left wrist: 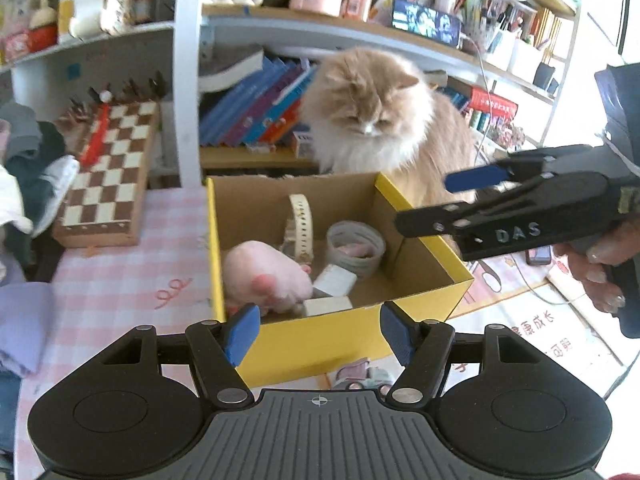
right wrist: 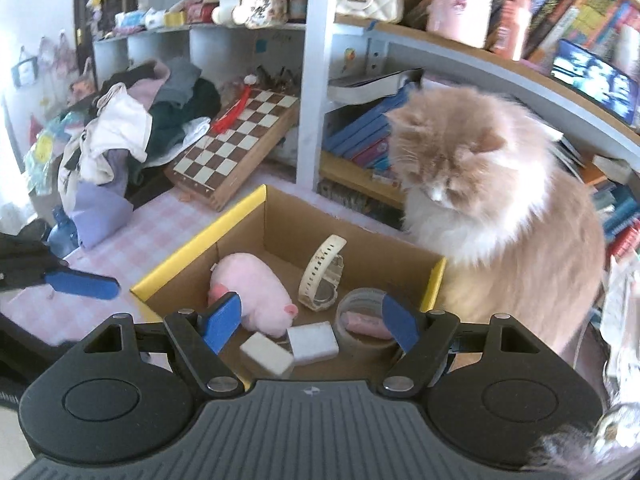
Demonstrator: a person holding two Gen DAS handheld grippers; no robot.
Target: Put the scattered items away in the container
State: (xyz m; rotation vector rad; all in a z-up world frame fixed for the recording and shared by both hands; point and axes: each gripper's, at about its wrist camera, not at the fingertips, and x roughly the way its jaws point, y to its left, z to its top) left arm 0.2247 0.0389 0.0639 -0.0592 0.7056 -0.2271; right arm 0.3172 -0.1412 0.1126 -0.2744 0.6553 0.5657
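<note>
A yellow-rimmed cardboard box [left wrist: 352, 344] [right wrist: 200, 240] stands on the pink checked tablecloth. In it lie a pink plush pig [left wrist: 266, 276] [right wrist: 250, 286], a cream watch [left wrist: 302, 226] [right wrist: 320, 272], a roll of tape [left wrist: 356, 246] [right wrist: 362, 324] and two white blocks [left wrist: 334, 280] [right wrist: 312, 340]. My left gripper [left wrist: 320, 334] is open and empty at the box's near wall. My right gripper [right wrist: 310, 322] is open and empty above the box's near right corner; it also shows in the left wrist view [left wrist: 434, 204], at the right.
A fluffy orange and white cat [left wrist: 380, 120] [right wrist: 492, 208] sits behind the box, looking into it. A chessboard [left wrist: 108, 176] [right wrist: 236, 144] and a heap of clothes [right wrist: 132, 132] lie at the left. Bookshelves [left wrist: 260, 108] stand behind. A small item [left wrist: 360, 374] lies before the box.
</note>
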